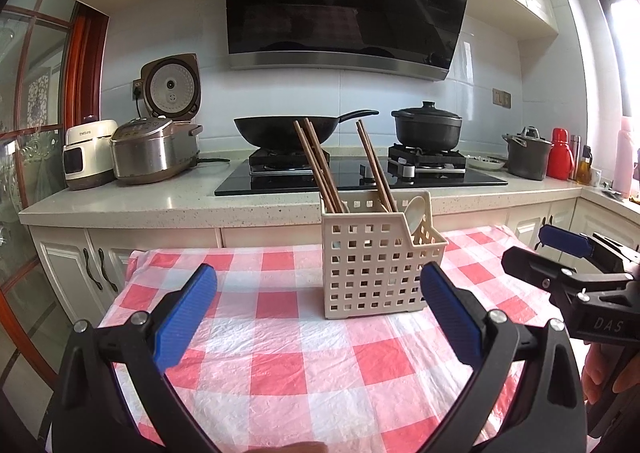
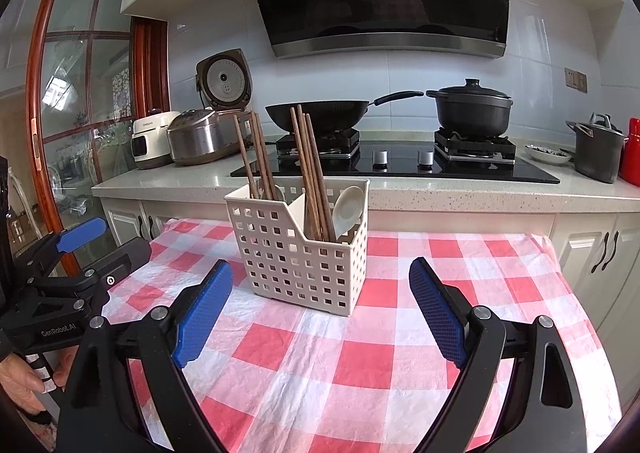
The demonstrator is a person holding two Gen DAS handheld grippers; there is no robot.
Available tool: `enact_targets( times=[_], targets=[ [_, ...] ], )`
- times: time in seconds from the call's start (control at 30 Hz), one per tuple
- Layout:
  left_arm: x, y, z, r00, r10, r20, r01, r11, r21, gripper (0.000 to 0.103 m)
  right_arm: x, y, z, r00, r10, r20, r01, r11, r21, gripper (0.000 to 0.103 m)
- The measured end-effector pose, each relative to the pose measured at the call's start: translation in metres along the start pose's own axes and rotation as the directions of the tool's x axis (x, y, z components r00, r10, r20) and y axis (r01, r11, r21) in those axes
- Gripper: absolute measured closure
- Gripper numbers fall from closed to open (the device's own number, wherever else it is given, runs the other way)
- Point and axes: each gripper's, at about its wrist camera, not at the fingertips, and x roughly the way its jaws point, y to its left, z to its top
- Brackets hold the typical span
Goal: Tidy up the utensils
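Note:
A cream perforated utensil holder (image 1: pixel 372 265) stands on the red-and-white checked tablecloth (image 1: pixel 280 353); it also shows in the right wrist view (image 2: pixel 300 253). Brown wooden chopsticks (image 1: pixel 320 169) lean in its compartments, seen too in the right wrist view (image 2: pixel 312 177). A white spoon (image 1: pixel 416 213) rests in the lower side compartment, bowl up (image 2: pixel 348 209). My left gripper (image 1: pixel 318 285) is open and empty, just in front of the holder. My right gripper (image 2: pixel 320 281) is open and empty, also in front of the holder. Each gripper shows at the edge of the other's view.
Behind the table runs a kitchen counter (image 1: pixel 140 197) with a hob, a black wok (image 1: pixel 288 129), a black lidded pot (image 1: pixel 428 129), rice cookers (image 1: pixel 152 149) and a grey pot (image 1: pixel 528 157). White cabinets (image 2: pixel 600 245) stand close to the table's far edge.

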Motion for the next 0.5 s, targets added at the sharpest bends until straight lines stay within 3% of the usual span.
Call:
enact_targets(
  times=[0.5],
  targets=[
    [-0.014,-0.004,0.011,0.999,-0.016,0.048,0.016,1.000,0.003,0.005,-0.015,0.001,0.013,0.999,0.010,0.041,-0.010,1.000,-0.012,0.019]
  ],
)
